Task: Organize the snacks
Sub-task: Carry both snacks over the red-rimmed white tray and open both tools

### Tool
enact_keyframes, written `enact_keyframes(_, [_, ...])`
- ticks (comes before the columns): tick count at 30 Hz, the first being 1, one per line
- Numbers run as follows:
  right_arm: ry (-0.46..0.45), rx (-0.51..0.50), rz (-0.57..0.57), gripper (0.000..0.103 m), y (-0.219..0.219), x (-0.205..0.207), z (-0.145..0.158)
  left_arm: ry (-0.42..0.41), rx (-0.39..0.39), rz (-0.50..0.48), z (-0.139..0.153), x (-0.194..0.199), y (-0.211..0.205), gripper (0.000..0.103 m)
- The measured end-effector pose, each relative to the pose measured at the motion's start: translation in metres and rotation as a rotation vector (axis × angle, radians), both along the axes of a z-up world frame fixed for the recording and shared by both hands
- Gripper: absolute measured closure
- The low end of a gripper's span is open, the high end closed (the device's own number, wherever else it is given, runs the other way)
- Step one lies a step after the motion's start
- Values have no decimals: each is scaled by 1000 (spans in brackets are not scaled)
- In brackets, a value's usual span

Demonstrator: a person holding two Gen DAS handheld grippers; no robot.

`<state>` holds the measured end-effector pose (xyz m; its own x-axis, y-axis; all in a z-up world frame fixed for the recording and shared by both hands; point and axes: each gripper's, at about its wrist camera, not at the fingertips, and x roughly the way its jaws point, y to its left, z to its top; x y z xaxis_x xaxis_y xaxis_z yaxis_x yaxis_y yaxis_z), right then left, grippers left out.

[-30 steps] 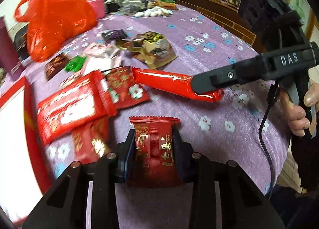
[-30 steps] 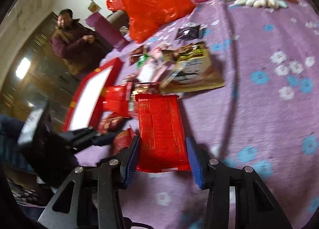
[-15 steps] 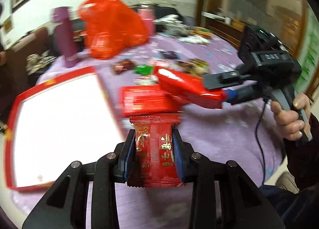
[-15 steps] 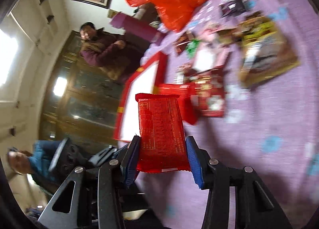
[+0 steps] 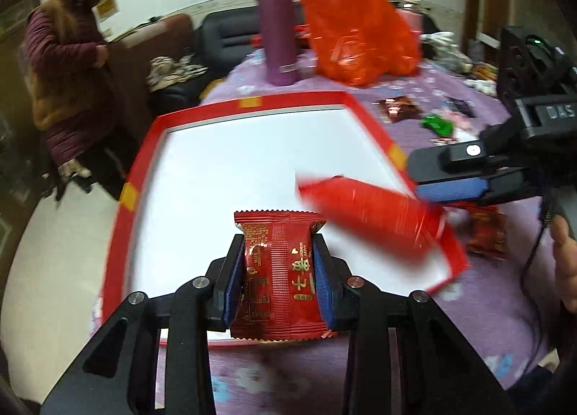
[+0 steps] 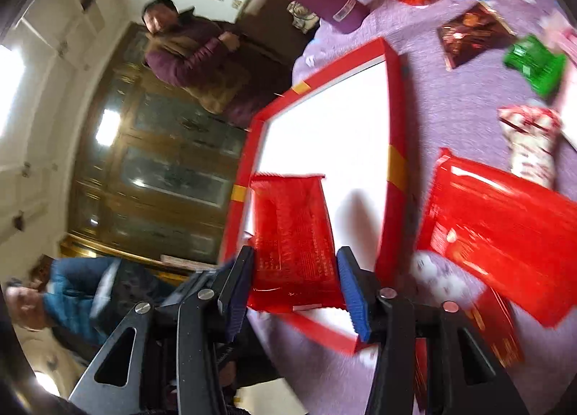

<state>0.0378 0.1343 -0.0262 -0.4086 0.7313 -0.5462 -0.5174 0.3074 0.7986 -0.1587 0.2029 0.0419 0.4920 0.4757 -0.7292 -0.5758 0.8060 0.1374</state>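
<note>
A red-rimmed tray [image 5: 252,103] with a white floor lies on the purple flowered tablecloth. My left gripper [image 5: 277,252] hangs over the tray's near edge, shut on a small dark-red snack packet [image 5: 277,278] that stands upright between the pads. My right gripper [image 5: 447,177] reaches in from the right over the tray's rim [image 6: 395,126]. Its jaws are opening, and a long bright-red packet [image 5: 368,213] sits blurred and loose between them [image 6: 295,263], sagging towards the white floor. The same packet [image 6: 292,234] fills the gap in the right wrist view.
A purple flask [image 5: 276,25] and an orange plastic bag [image 5: 357,25] stand behind the tray. Loose snacks lie to its right: a green packet [image 5: 437,124], a brown one [image 5: 398,108], a large red one [image 6: 505,234]. A person [image 5: 68,65] stands at the far left.
Both grippers swung left from the snack pile to above the tray, each carrying its packet. The long red packet now looks blurred and lower in the right jaws.
</note>
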Motion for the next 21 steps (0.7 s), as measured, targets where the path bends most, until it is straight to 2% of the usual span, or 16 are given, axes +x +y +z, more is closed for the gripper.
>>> enact_keyframes(2, [17,1,-32,54,-3,5,0,9,2,28,-1,-4,11,68])
enact_keyframes(5, [-50,9,-107,51,-18,16,8,-6,10,63,0,-15,16,68])
enact_keyframes(8, [-74,-31,-149,47,-25,23,4,-32,11,64,8,-22,13,68])
enact_keyframes(10, [-42,-52,-134,47,-22,21,-5,-54,23,60,15,-26,6,65])
enact_keyframes(12, [-24,-67,-95,47,-14,11,-14,-77,23,51,20,-30,2,57])
enact_keyframes(13, [-47,-80,-90,41,-12,5,-14,-88,28,49,22,-32,0,54])
enact_keyframes(15, [-87,-74,-65,37,-9,-9,-10,-110,39,44,27,-36,-5,52])
enact_keyframes(18, [-30,-10,94,37,-2,-39,-5,-125,48,31,33,-44,-13,50])
enact_keyframes(20, [-73,23,101,44,-7,-44,6,-130,41,24,35,-46,-16,50])
enact_keyframes(21, [-127,31,60,43,-16,-40,15,-132,29,20,37,-47,-18,50])
